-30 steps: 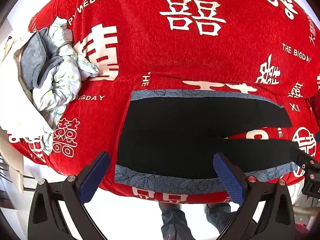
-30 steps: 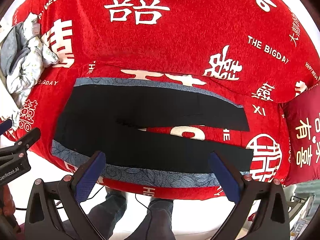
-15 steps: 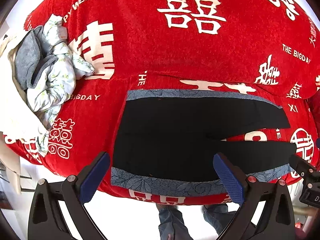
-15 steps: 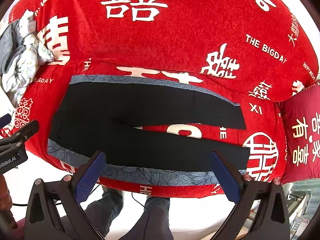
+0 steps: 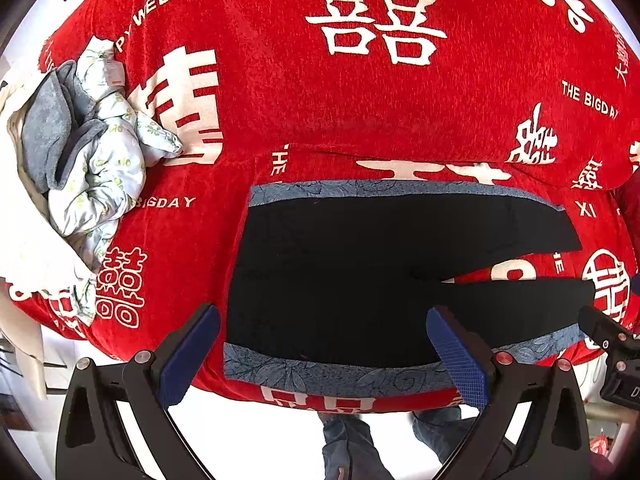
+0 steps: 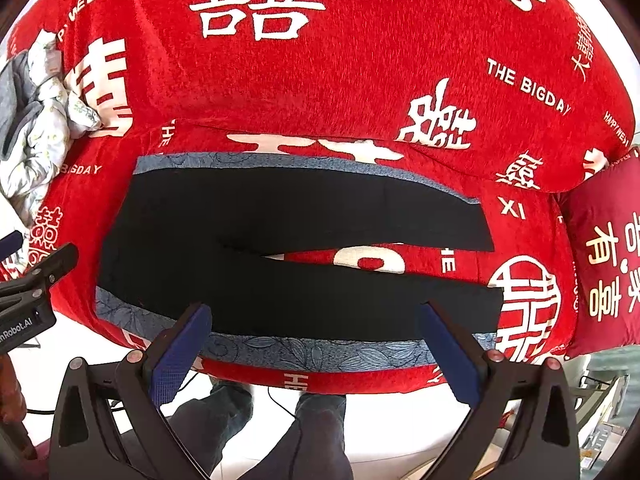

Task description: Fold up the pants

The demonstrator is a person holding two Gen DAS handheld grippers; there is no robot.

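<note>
Black pants with blue-grey floral side stripes lie flat on a red blanket, waist to the left and legs spread apart to the right. My left gripper hovers open above the near stripe at the waist end, with nothing between its blue pads. Over the near leg's stripe my right gripper is also open and empty. Each gripper's black body shows at the edge of the other's view.
A crumpled pile of grey and pale floral clothes lies at the blanket's left end. A dark red cushion sits at the right. A person's legs in jeans stand on the white floor below the near edge.
Both grippers have moved slightly closer to the pants' near edge; the pants sit a little larger and lower in both views. The jaws stay open.
</note>
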